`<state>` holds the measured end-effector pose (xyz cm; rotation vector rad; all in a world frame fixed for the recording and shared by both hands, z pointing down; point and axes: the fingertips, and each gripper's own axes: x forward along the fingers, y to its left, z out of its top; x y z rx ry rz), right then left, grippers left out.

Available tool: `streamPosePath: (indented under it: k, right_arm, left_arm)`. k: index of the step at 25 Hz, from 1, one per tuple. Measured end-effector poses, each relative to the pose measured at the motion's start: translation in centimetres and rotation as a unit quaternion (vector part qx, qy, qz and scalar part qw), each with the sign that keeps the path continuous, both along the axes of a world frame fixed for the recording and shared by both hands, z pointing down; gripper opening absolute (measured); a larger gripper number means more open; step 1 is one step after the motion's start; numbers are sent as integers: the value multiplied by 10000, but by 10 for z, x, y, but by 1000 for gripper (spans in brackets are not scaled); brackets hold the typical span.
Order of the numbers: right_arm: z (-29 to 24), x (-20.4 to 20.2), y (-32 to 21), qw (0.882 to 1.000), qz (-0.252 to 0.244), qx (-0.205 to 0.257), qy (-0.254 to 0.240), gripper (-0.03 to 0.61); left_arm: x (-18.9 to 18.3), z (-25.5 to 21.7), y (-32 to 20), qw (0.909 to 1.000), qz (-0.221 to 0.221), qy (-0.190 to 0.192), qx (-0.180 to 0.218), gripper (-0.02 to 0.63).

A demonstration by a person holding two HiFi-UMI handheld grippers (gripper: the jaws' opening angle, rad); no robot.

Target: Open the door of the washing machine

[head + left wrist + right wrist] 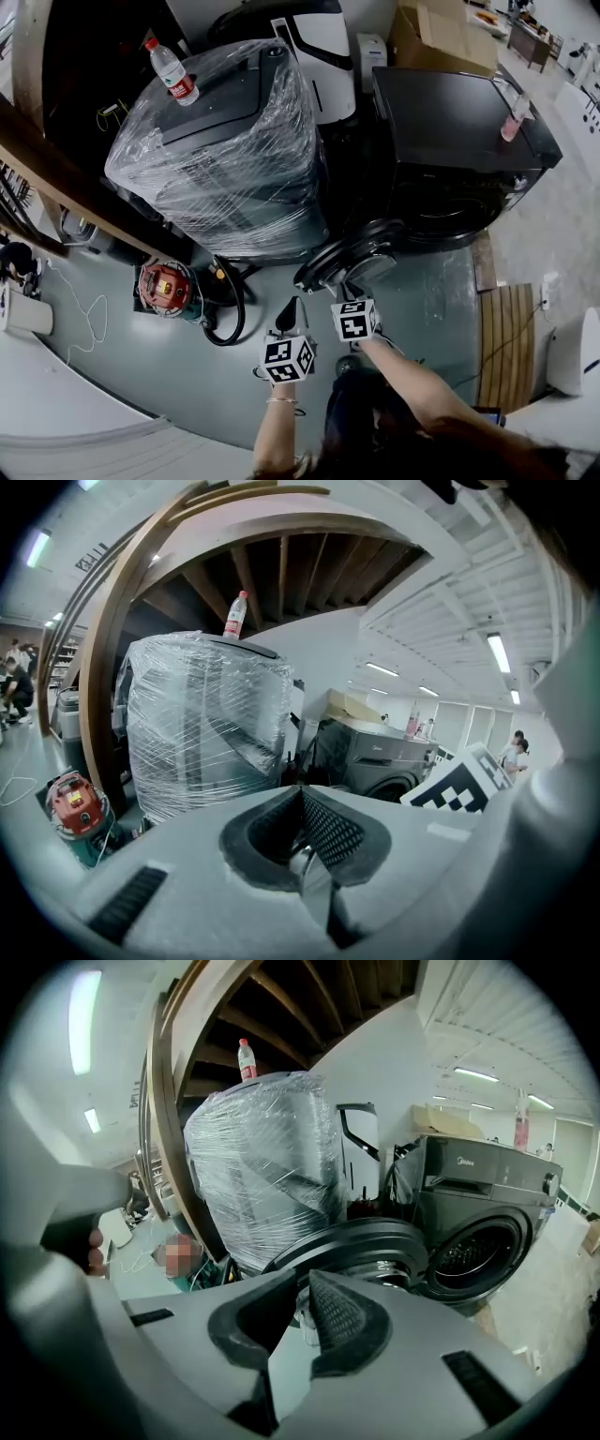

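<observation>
The dark front-loading washing machine (450,141) stands at the right. Its round door (352,255) is swung wide open towards me. In the right gripper view the door (361,1241) lies just beyond the jaws and the drum mouth (478,1255) is bare. My right gripper (352,289) hangs just in front of the door's lower edge; its jaws (302,1283) stand a narrow gap apart with nothing between them. My left gripper (292,316) is beside it to the left, apart from the door, and its pads (300,791) meet at the tips, empty.
A plastic-wrapped appliance (225,141) with a water bottle (171,70) on top stands left of the washer. A red machine (166,286) and a black hose (230,305) lie on the floor at its foot. A pink bottle (513,122) stands on the washer; a wooden pallet (506,342) lies right.
</observation>
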<state>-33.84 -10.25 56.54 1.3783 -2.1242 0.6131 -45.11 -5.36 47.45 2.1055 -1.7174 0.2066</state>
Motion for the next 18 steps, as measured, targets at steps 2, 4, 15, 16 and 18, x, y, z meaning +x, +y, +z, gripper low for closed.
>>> streamPosePath:
  k: [2, 4, 15, 16, 18]
  right_arm:
    - [-14, 15, 9, 9999, -56, 125, 12, 37]
    - [-29, 29, 16, 9996, -128, 265, 28, 35]
    - [-100, 102, 65, 9951, -258, 934, -197, 29]
    - [-106, 108, 71, 9946, -280, 975, -219, 29]
    - [-117, 118, 83, 9935, -341, 1048, -276, 26]
  left_arm:
    - [16, -12, 9, 10000, 62, -34, 43, 14]
    - [32, -23, 18, 9999, 122, -67, 83, 14]
    - [109, -81, 72, 9983, 221, -232, 484, 14]
    - [115, -86, 78, 9981, 216, -232, 519, 14]
    - [127, -96, 89, 9979, 211, -231, 568, 14]
